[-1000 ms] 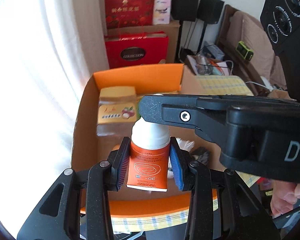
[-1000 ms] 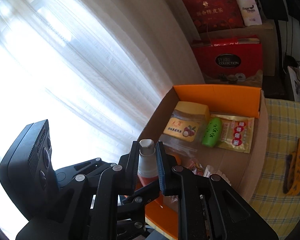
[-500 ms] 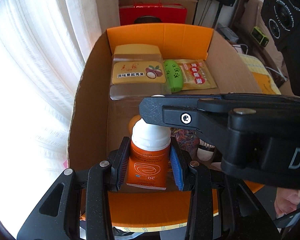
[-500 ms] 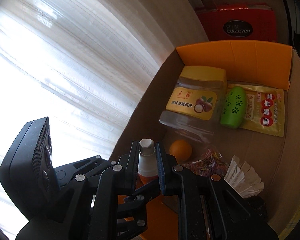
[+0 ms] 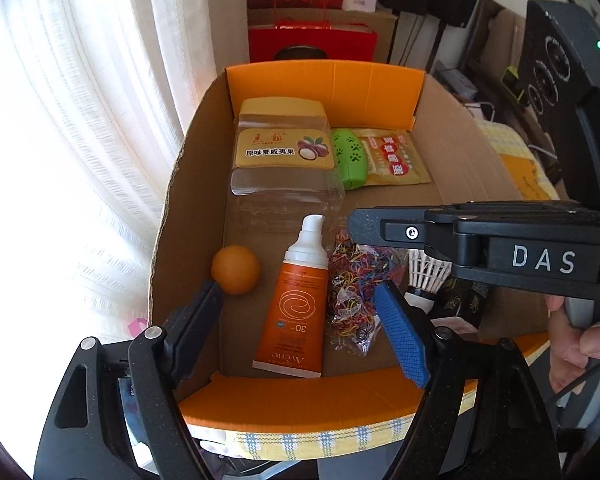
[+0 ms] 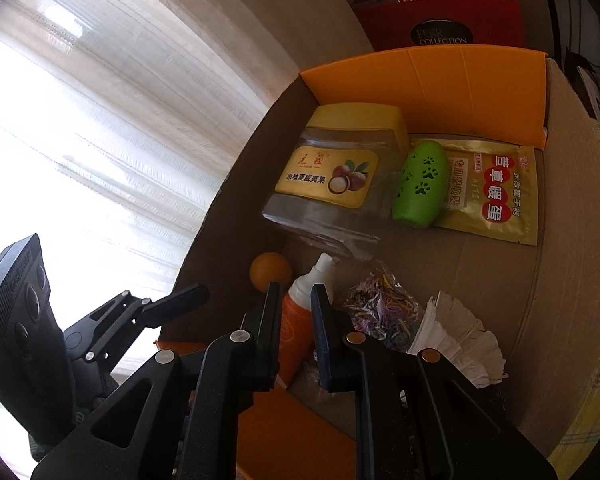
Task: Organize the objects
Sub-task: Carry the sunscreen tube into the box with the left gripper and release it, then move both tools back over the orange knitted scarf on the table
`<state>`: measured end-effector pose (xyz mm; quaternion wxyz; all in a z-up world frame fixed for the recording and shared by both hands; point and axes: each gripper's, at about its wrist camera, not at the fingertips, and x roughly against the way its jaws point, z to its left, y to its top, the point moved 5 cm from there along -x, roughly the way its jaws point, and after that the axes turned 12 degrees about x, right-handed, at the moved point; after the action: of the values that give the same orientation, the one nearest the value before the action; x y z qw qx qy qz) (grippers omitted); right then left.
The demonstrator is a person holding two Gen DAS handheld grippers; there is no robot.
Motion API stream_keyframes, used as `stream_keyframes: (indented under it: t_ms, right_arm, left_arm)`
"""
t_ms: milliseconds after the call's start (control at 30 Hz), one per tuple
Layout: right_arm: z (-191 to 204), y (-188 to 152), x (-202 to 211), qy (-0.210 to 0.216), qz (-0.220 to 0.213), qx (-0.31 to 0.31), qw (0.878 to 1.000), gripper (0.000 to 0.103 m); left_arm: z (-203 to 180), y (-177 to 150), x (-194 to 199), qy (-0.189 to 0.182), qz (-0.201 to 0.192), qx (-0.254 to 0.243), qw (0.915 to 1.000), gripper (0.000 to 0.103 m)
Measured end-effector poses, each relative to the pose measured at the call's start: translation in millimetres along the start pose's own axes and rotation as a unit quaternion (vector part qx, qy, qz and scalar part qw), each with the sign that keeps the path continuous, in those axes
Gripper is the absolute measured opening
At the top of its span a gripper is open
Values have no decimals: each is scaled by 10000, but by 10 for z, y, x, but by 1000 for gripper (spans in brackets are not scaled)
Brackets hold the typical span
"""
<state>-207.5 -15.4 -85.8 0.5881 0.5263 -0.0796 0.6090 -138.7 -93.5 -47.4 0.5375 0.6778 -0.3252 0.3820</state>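
The left tongs (image 5: 300, 312) have just been opening and stand spread, clear of the orange sunscreen tube (image 5: 294, 312) lying in the cardboard box (image 5: 188, 184) between orange ball (image 5: 235, 269) and hair-tie bag (image 5: 356, 292); the right tongs (image 6: 296, 304) are pressed nearly together, empty

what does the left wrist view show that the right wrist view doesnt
Only the left wrist view shows the whole orange tube lying flat between the open left tongs, which have just been opening, plus a hand on the other handle. Only the right wrist view shows the right tongs from behind, closed narrow. Both show the cardboard box, nut jar, green case, orange ball and rubber bands.
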Motion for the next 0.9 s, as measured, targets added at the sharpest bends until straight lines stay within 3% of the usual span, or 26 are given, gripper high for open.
stream_keyframes:
  t_ms: [100, 200, 400, 567, 633, 900]
  right_arm:
    - [35, -6, 102, -140, -49, 159, 9998, 17]
    - [51, -12, 229, -407, -129, 342, 9985, 36]
    - [-1, -67, 524, -815, -267, 500, 9951, 58]
    - [-96, -164, 833, -1201, -406, 595, 9901, 69]
    - [-117, -198, 937, -1349, -438, 648, 9878, 73]
    - [-242, -342, 1162, -1826, -415, 677, 9800, 85]
  left_arm:
    - [39, 55, 132, -131, -141, 217, 9996, 83]
    - [32, 76, 239, -148, -321, 273, 9990, 89]
    - [-58, 41, 395, -203, -594, 339, 9975, 91]
    - [-247, -36, 454, -273, -665, 182, 9973, 93]
    - [-322, -54, 477, -335, -672, 152, 9971, 103]
    - [-505, -52, 451, -521, -544, 284, 9968, 103]
